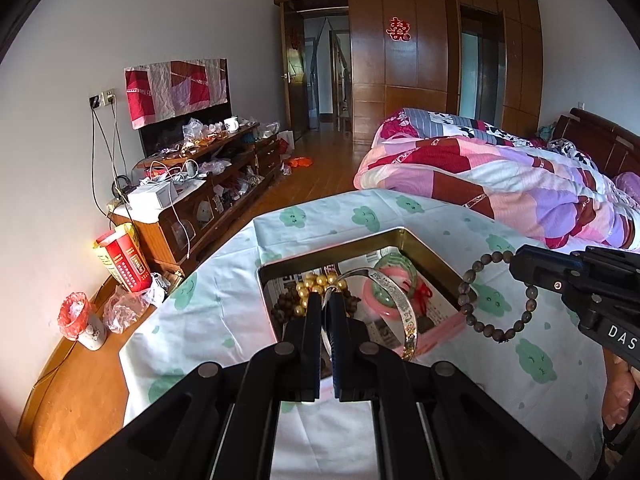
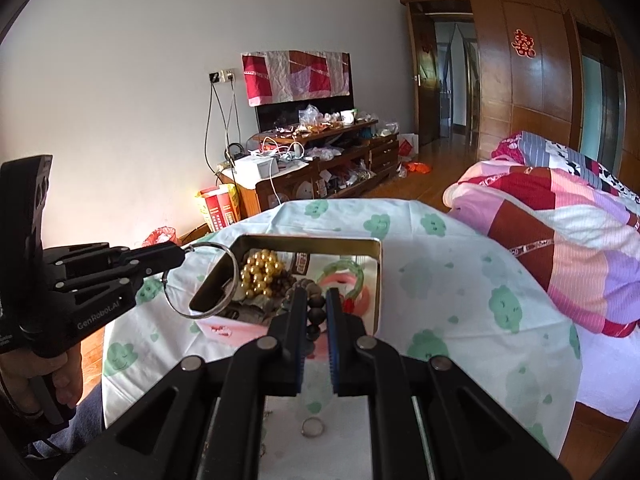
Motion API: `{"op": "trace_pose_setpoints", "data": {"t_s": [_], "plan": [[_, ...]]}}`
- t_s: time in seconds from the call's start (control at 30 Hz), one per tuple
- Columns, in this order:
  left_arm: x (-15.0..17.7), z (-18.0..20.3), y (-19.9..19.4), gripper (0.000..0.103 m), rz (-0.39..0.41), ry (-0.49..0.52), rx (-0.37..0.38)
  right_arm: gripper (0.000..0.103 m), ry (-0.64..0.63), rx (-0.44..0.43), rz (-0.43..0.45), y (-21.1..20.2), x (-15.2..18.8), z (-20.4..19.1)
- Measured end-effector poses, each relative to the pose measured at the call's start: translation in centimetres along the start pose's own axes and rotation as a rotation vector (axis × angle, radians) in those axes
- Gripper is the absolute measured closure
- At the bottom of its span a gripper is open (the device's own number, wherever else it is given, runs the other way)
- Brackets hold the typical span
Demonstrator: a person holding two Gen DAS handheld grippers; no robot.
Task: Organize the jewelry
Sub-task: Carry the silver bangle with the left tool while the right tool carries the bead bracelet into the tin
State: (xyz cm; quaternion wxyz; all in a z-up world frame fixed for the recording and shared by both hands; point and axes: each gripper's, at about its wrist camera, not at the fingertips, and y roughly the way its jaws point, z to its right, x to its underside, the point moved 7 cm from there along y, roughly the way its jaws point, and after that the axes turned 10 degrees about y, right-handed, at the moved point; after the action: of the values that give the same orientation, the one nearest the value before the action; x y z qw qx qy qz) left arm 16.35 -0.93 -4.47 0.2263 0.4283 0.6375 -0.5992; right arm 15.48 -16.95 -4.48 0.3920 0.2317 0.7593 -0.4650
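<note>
A metal tin stands on the cloud-print cloth. Inside lie gold beads, dark beads and a green-and-pink bangle. My left gripper is shut on a silver bangle and holds it over the tin's near-left corner. My right gripper is shut on a dark wooden bead bracelet, hanging beside the tin's right edge.
A small silver ring lies on the cloth near me. A bed with a patchwork quilt is at the right. A cluttered TV cabinet stands along the left wall. Red boxes and a bin sit on the floor.
</note>
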Motion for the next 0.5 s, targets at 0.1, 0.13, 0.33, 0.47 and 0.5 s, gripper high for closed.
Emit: {"op": "trace_pose_setpoints", "data": {"t_s": [0.1, 0.13, 0.33, 0.47, 0.5], "plan": [[-0.5, -0.2, 0.4, 0.101, 0.002, -0.002, -0.005, 0.091, 0.002, -0.002, 0.006, 0.3, -0.6, 0.0], [-0.7, -0.3, 0.6, 0.101, 0.003, -0.005, -0.007, 0.091, 0.002, -0.002, 0.007, 0.4, -0.7, 0.0], [-1.1, -0.5, 1.3, 0.101, 0.0, -0.008, -0.013, 0.091, 0.003, -0.004, 0.006, 1.3, -1.6, 0.1], [-1.3, -0.6, 2.1, 0.101, -0.007, -0.001, -0.016, 0.091, 0.0, -0.005, 0.004, 1.9, -2.0, 0.1], [-1.3, -0.6, 2.2, 0.101, -0.009, -0.002, -0.016, 0.091, -0.001, -0.005, 0.003, 2.1, -2.1, 0.1]]}}
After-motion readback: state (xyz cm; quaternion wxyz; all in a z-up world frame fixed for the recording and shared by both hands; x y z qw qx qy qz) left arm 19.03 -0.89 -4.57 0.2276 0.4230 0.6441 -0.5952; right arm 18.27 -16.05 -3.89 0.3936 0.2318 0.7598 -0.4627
